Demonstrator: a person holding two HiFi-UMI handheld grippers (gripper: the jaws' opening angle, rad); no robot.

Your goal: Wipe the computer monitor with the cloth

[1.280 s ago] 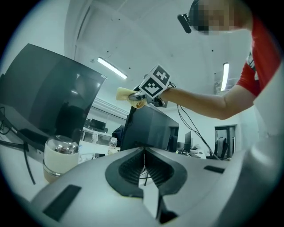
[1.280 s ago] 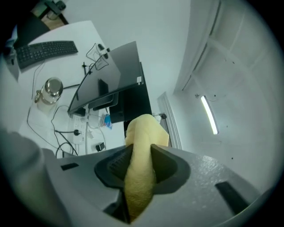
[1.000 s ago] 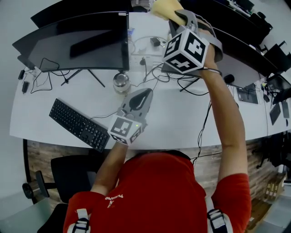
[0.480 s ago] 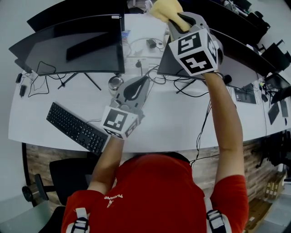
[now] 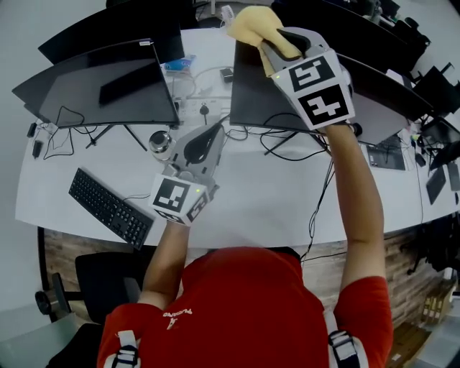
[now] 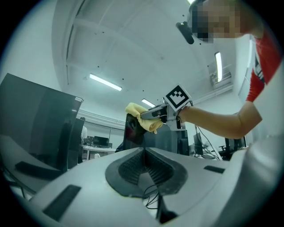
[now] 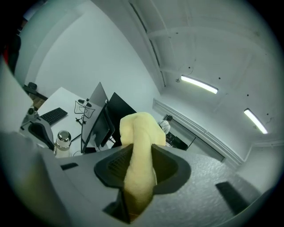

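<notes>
Right claw (image 7: 141, 150) is clamping on a soft yellow cloth (image 5: 253, 21). The cloth is filling the gap between the pads and bulging out past the tips. The arm is reaching to the far side of the white tabletop (image 5: 273, 208). There the cloth is sitting at the top left corner of the dark flat computer monitor (image 5: 266, 93) standing far and centre. Contact with the panel: cannot tell.

Left claw (image 6: 143, 153) is hovering low over the tabletop, nearer than the monitor, with pads together and nothing between them.

A second dark monitor (image 5: 100, 90) is standing to the left. A shiny metal flask (image 5: 159, 144) is sitting near its stand, and a black keyboard (image 5: 109, 208) is lying near left. Black cables (image 5: 287, 140) are trailing under the centre monitor.

Markings:
- Each claw's cube is showing black-and-white square markers, right cube (image 5: 320, 90) and left cube (image 5: 178, 203).
- A small white print is showing on the person's red shirt (image 5: 244, 309), too small to read.
- The monitors are showing no legible brand at this size.
</notes>
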